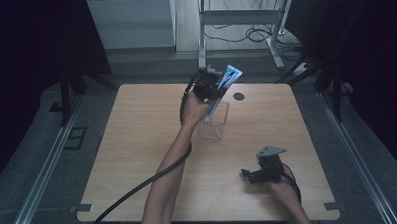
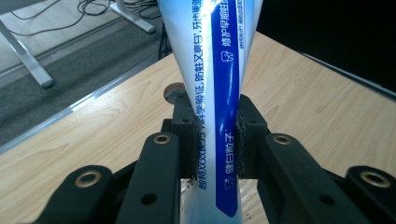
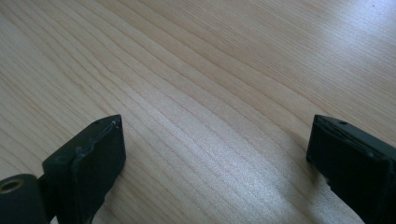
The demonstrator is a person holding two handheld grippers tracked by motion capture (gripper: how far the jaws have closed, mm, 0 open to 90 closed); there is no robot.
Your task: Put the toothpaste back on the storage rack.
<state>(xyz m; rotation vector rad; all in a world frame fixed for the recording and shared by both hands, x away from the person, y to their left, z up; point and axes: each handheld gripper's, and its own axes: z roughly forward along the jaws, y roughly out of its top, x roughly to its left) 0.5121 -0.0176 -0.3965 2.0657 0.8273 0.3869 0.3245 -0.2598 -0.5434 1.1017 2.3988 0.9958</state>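
At the near right of the wooden worktop (image 1: 137,144), the right hand-held gripper (image 1: 249,174) is seen in the high view, kept low over the bare wood with a grey three-cornered plate on top. In the right gripper view, its two black jaws are spread wide, with nothing between them but wood grain.

Farther in, near the middle of the worktop, a clear plastic container (image 1: 214,124) is stood upright. Directly above it, the left hand-held gripper (image 1: 209,89) is raised on an outstretched forearm, and a thick black cable is trailed back from it to the near edge.

A blue and white toothpaste tube (image 1: 224,85) is clamped in that gripper. In the high view the tube is tilted, its flat crimped end up and to the right, its lower end reaching down into the open top of the container. In the left gripper view, the pads (image 2: 246,135) are pressed against both sides of the toothpaste tube (image 2: 219,93), which is printed with Chinese characters.

Just beyond the container, a round dark cable hole (image 1: 239,96) is set in the worktop. Past the far edge, grey floor, white desk legs (image 1: 202,37) and loose cables are visible.
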